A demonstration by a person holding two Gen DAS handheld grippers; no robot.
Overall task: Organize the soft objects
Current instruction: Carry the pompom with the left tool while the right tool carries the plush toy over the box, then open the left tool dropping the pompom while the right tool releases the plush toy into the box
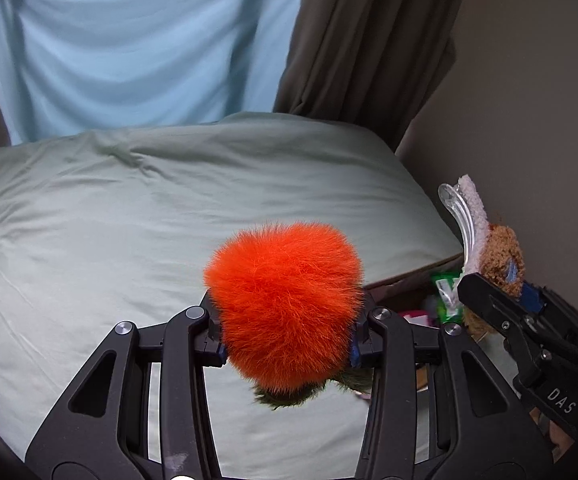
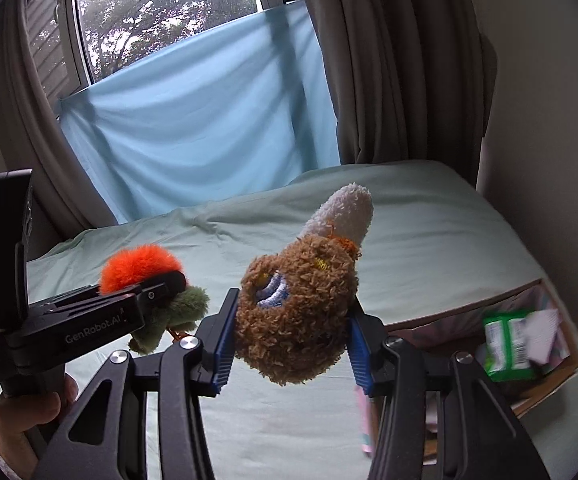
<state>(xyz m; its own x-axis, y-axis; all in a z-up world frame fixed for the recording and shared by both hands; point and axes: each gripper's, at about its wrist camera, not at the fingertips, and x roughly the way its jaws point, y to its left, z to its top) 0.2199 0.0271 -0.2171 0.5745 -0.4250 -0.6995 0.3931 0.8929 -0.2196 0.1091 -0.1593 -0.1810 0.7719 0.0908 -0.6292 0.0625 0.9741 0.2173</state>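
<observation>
My left gripper (image 1: 287, 344) is shut on an orange fluffy plush (image 1: 285, 304) with an olive-green underside, held above the pale green bed (image 1: 109, 240). In the right wrist view that plush (image 2: 139, 266) and the left gripper (image 2: 169, 280) show at the left. My right gripper (image 2: 289, 348) is shut on a brown curly plush (image 2: 297, 312) with a white tip and a blue-white embroidered patch, also held above the bed (image 2: 449, 248). In the left wrist view the right gripper (image 1: 493, 300) and the brown plush (image 1: 501, 260) sit at the right edge.
A cardboard box (image 2: 549, 380) with a green packet (image 2: 507, 344) and other items stands beside the bed at the right. A light blue cloth (image 2: 209, 128) hangs over the window behind the bed, with brown curtains (image 2: 389, 60) and a wall at the right.
</observation>
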